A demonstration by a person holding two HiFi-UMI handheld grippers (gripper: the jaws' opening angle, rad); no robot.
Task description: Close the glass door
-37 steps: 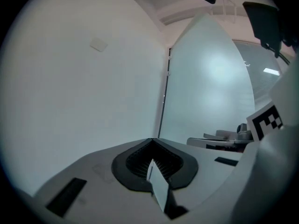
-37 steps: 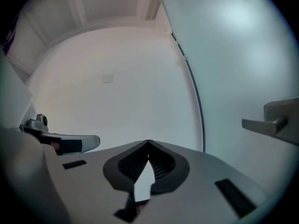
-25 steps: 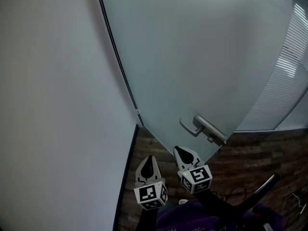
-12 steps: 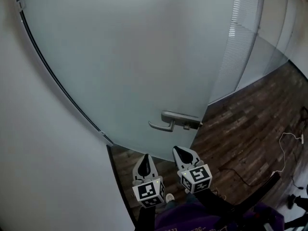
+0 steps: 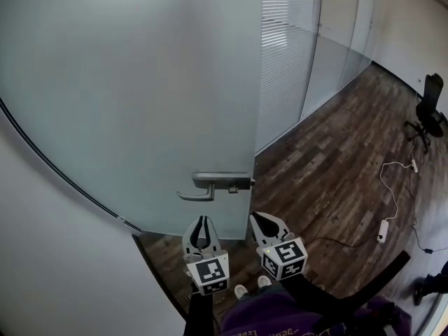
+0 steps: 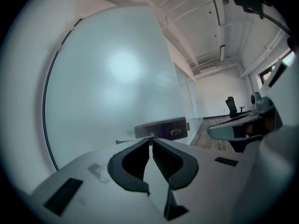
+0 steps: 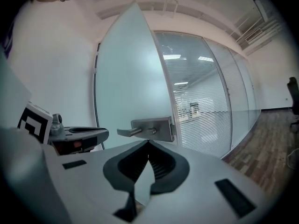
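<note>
The frosted glass door (image 5: 140, 82) stands ajar, its free edge toward the room. A metal lever handle (image 5: 210, 185) sits on a plate near that edge. My left gripper (image 5: 202, 219) is shut and empty, just below the handle and apart from it. My right gripper (image 5: 255, 217) is shut and empty too, below the door's free edge. In the left gripper view the closed jaws (image 6: 150, 139) point at the handle plate (image 6: 161, 129). From the right gripper view the shut tips (image 7: 148, 142) aim at the lever (image 7: 147, 129), with the left gripper (image 7: 79, 135) beside them.
A white wall (image 5: 42, 271) borders the door on the left. A glass partition with blinds (image 5: 287, 47) runs away to the right over dark wood floor (image 5: 336, 180). An office chair (image 5: 427, 110) and a cable with a power strip (image 5: 383, 226) lie at far right.
The head view has swung right, bringing the room, chair and cable into sight. The door handle has shifted left and higher in view. Both grippers stay shut; the left one has rolled.
</note>
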